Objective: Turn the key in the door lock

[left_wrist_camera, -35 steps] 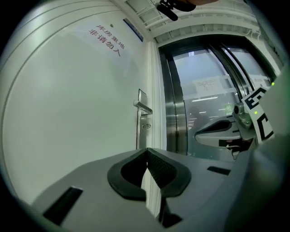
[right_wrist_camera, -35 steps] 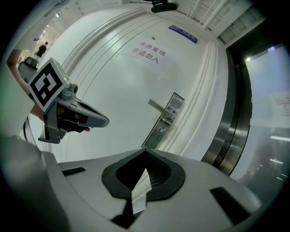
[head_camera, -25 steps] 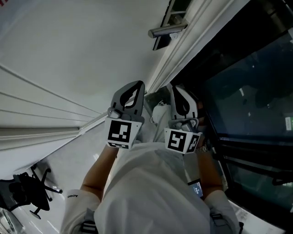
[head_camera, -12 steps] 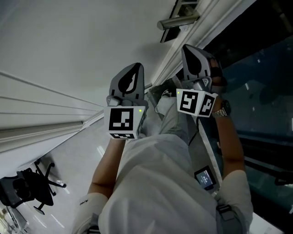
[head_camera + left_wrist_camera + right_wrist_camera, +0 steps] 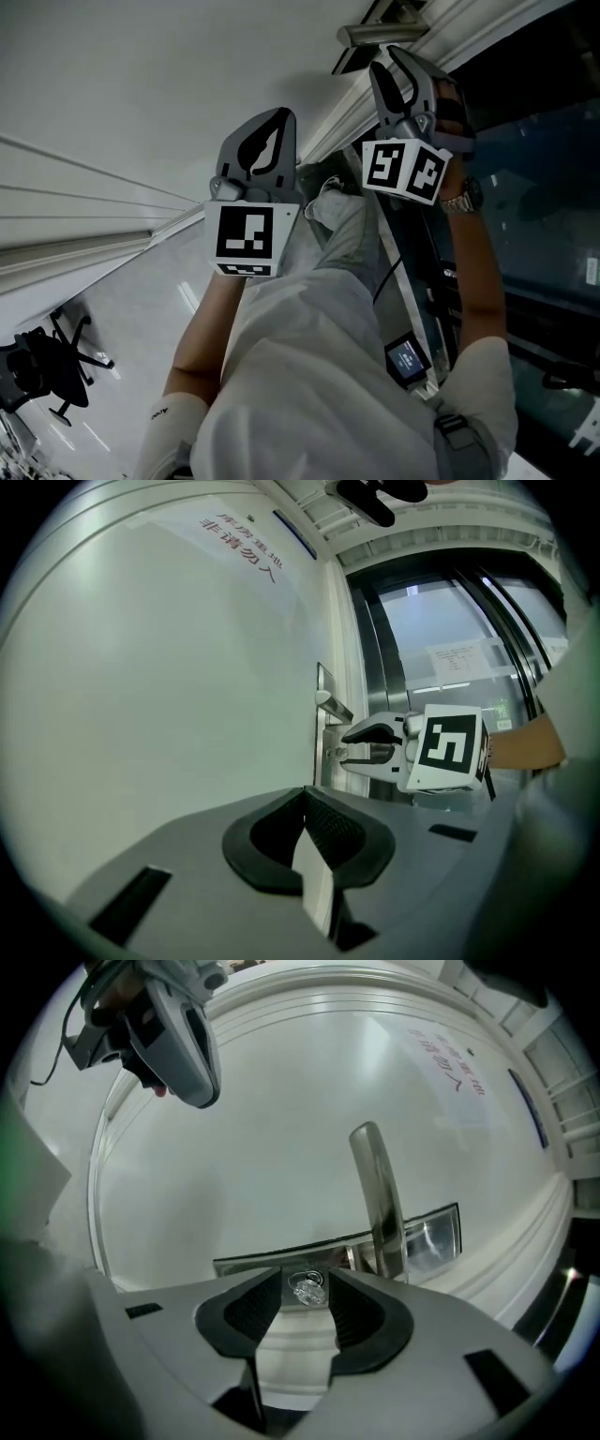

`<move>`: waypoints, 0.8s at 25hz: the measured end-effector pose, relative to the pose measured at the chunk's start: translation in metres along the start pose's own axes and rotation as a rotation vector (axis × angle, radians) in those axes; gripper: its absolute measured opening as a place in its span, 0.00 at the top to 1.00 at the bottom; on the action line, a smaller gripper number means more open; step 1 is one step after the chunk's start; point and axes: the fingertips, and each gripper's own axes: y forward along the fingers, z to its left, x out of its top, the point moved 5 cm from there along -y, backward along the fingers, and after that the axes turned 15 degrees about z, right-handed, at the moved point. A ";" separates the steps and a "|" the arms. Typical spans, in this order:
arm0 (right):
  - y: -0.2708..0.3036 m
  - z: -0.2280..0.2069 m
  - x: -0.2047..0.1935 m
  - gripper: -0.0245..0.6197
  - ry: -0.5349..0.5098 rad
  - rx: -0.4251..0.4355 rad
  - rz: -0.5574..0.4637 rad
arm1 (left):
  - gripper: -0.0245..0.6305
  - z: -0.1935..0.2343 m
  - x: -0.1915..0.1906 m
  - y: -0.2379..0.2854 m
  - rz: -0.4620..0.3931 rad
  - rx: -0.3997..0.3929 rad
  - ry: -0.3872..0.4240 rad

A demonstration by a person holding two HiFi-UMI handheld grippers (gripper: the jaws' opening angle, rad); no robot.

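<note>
The right gripper (image 5: pixel 306 1284) has its jaws apart, having just been opening, and the key (image 5: pixel 307 1291) sits in the gap between the two dark pads with a little room on either side, so neither pad presses on it. The key stands out from the lock plate (image 5: pixel 262 1266), a narrow metal strip on the white door (image 5: pixel 253 1129). Just beside the key, further along the plate, the handle (image 5: pixel 377 1194) juts from it as a bright lever. The left gripper's view takes this gripper from the side: it points level at the door's edge, tips close to the plate and just under the handle, and a bare forearm (image 5: pixel 527 744) runs off behind its marker cube. The left gripper (image 5: pixel 307 808) has its jaws closed flat against each other with nothing between them. It points at the same stretch of door but stays well back from it. From the head view it is held low by the person's pale trouser leg (image 5: pixel 342 244), while the right one is raised near the handle. Dark glass panels (image 5: pixel 544 187) adjoin the door frame, and an office chair (image 5: pixel 42 370) stands on the floor well apart.
</note>
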 end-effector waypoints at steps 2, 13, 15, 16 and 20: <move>0.005 0.001 0.000 0.75 -0.025 -0.010 0.021 | 0.95 0.001 -0.001 0.001 0.006 0.001 0.000; 0.033 0.003 -0.005 0.75 -0.044 -0.137 0.092 | 0.95 0.000 0.004 0.012 -0.049 -0.015 -0.066; 0.033 0.002 -0.005 0.75 -0.030 -0.143 0.091 | 0.95 -0.004 0.005 0.014 -0.051 -0.028 -0.062; 0.034 0.001 -0.006 0.75 -0.027 -0.146 0.092 | 0.95 -0.005 0.006 0.015 -0.052 -0.031 -0.060; 0.036 -0.001 -0.007 0.87 -0.001 -0.154 0.094 | 0.95 -0.002 0.006 0.017 -0.057 -0.019 -0.075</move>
